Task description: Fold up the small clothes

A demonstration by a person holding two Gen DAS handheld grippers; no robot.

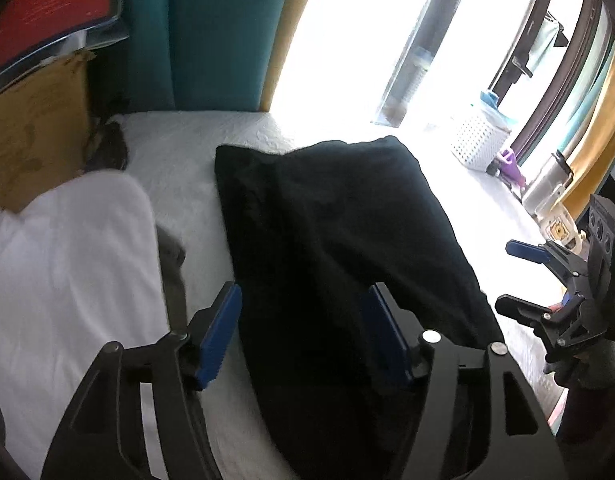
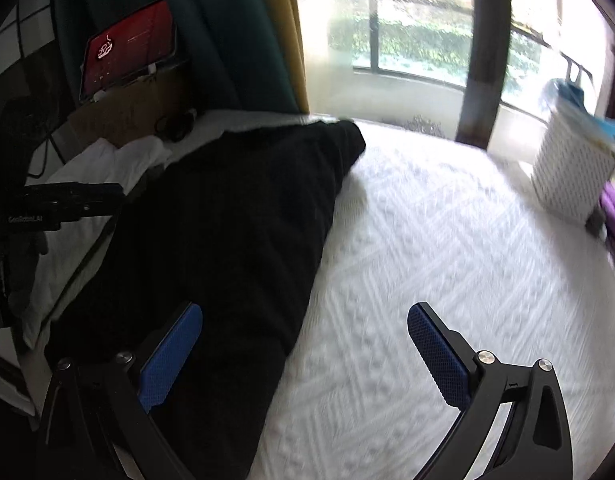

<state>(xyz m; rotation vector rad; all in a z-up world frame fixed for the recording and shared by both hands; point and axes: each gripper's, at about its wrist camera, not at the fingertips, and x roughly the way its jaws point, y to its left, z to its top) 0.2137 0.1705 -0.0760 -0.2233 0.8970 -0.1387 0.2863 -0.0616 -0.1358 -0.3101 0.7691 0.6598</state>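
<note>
On the white mattress (image 1: 187, 152), left wrist view: the black garment (image 1: 327, 232) is laid lengthwise, running from the near edge toward the window; the left gripper (image 1: 303, 340) is spread open astride its near end, nothing pinched. Right wrist view: the right gripper (image 2: 303, 356) is open and empty, the garment lying leftward under its left finger. "GenRobot.AI" is read, faintly, on the left gripper's body.
</note>
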